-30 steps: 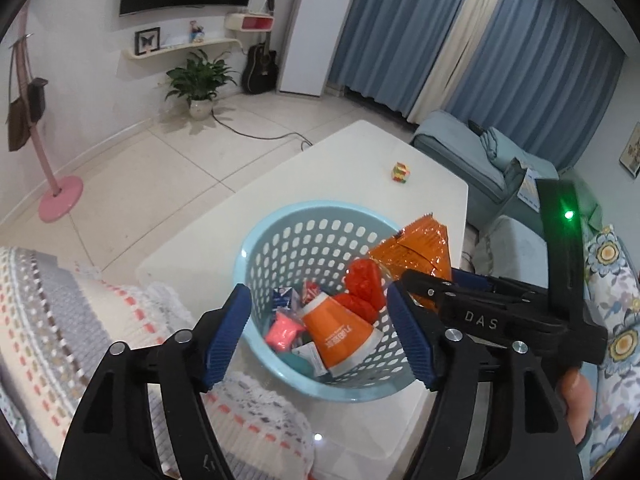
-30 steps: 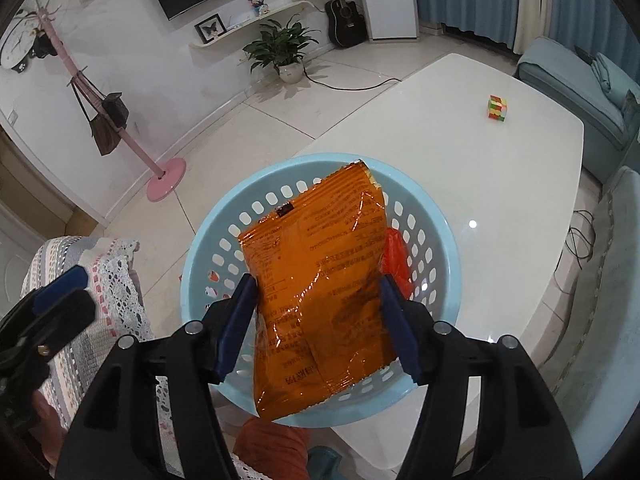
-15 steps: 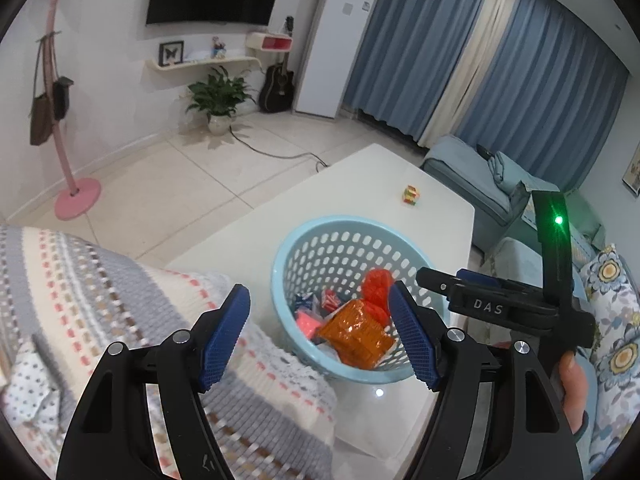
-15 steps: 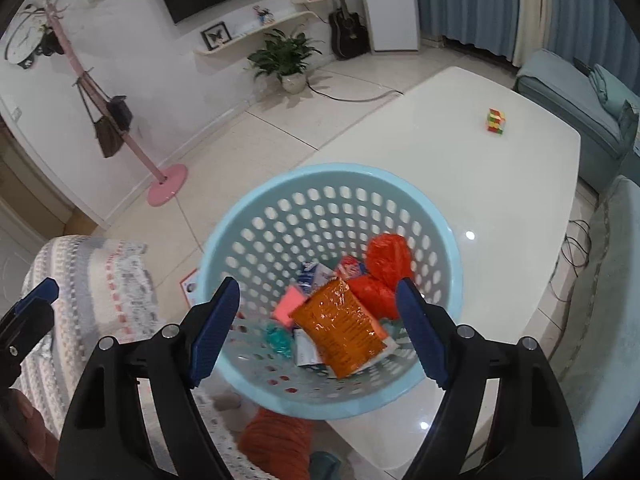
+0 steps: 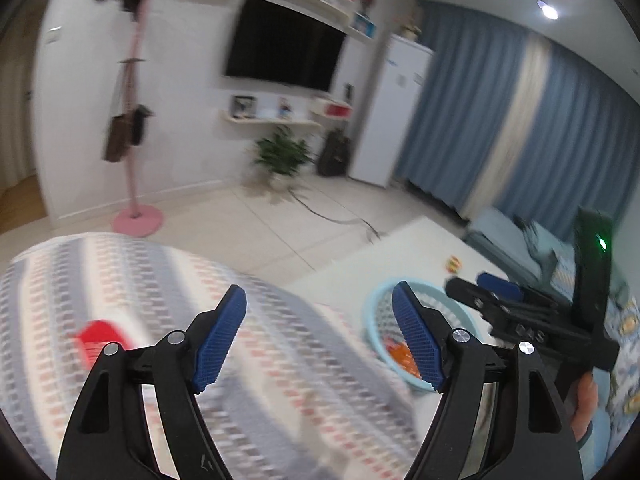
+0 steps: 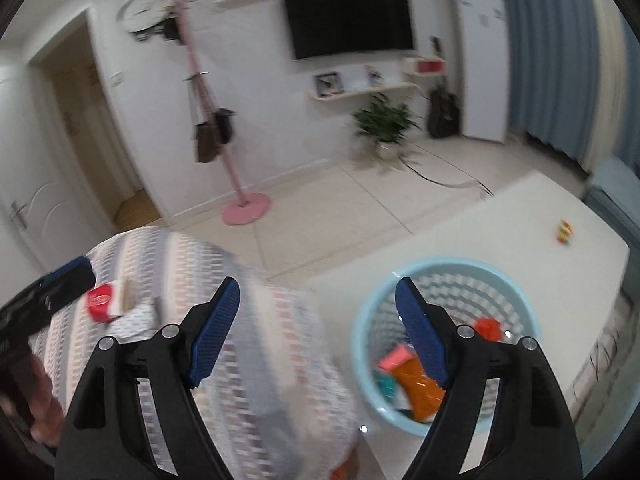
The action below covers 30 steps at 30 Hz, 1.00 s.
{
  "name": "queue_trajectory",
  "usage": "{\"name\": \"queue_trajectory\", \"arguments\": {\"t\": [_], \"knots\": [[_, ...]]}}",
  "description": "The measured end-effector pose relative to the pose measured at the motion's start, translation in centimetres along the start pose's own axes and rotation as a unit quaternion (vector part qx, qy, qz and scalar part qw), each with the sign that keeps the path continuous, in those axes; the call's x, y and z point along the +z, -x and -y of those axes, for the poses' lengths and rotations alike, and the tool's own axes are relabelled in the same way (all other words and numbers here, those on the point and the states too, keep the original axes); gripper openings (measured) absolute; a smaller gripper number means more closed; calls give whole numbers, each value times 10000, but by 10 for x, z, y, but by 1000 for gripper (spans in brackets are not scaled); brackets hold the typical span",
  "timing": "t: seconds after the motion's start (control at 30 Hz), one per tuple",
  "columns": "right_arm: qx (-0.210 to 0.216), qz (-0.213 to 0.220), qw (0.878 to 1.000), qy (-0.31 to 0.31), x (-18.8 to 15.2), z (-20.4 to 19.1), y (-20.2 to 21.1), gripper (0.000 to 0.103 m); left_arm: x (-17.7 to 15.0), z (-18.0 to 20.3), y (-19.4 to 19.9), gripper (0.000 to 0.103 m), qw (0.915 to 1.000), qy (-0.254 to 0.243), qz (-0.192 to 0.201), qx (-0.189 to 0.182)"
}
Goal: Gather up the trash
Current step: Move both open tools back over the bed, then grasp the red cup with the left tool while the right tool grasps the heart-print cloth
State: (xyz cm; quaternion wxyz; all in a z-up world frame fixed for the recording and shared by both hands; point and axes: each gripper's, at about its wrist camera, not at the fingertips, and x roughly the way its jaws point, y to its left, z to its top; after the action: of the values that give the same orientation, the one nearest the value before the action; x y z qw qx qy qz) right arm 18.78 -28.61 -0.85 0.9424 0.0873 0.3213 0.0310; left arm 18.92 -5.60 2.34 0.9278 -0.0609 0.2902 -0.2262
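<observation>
Plainly, nothing is pinched: the left gripper point(image 5: 320, 340) jaws are opening, the right gripper point(image 6: 318, 330) jaws spread, beside a perforated round plastic basket point(image 6: 516, 280) of crinkly wrappers point(image 6: 420, 386).

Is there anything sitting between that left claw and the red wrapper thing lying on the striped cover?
Nothing visible does. The red wrapper lies in the open on the striped cover, with the left gripper beside it, jaws opening and empty. Only bare cover lies between them, though the picture is blurred.
</observation>
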Motion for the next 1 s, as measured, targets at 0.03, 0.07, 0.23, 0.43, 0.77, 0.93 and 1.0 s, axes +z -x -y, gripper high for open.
{"name": "queue_trajectory", "arguments": {"t": [0.03,0.07,0.23,0.43,0.77,0.93,1.0], "knots": [[113,24,9999,119,0,-16,-1,76,1,-11,8,77,9999,71,60,87],[168,29,9997,186,0,-24,-2,76,1,-29,17,77,9995,182,120,226],[578,-29,9959,698,-7,-94,-14,76,-5,-90,43,80,9960,680,114,560],[895,-316,9892,1120,-23,-157,-40,76,-18,-146,47,80,9905,993,-186,930],[931,-481,9871,1207,-50,-194,-83,76,-37,-196,6,83,9833,1427,-684,894],[982,-497,9869,1177,-55,-193,-89,76,-44,-202,-12,83,9806,1587,-836,791],[947,-540,9867,1206,-56,-195,-93,76,-46,-203,-16,84,9794,1633,-840,841]]}}
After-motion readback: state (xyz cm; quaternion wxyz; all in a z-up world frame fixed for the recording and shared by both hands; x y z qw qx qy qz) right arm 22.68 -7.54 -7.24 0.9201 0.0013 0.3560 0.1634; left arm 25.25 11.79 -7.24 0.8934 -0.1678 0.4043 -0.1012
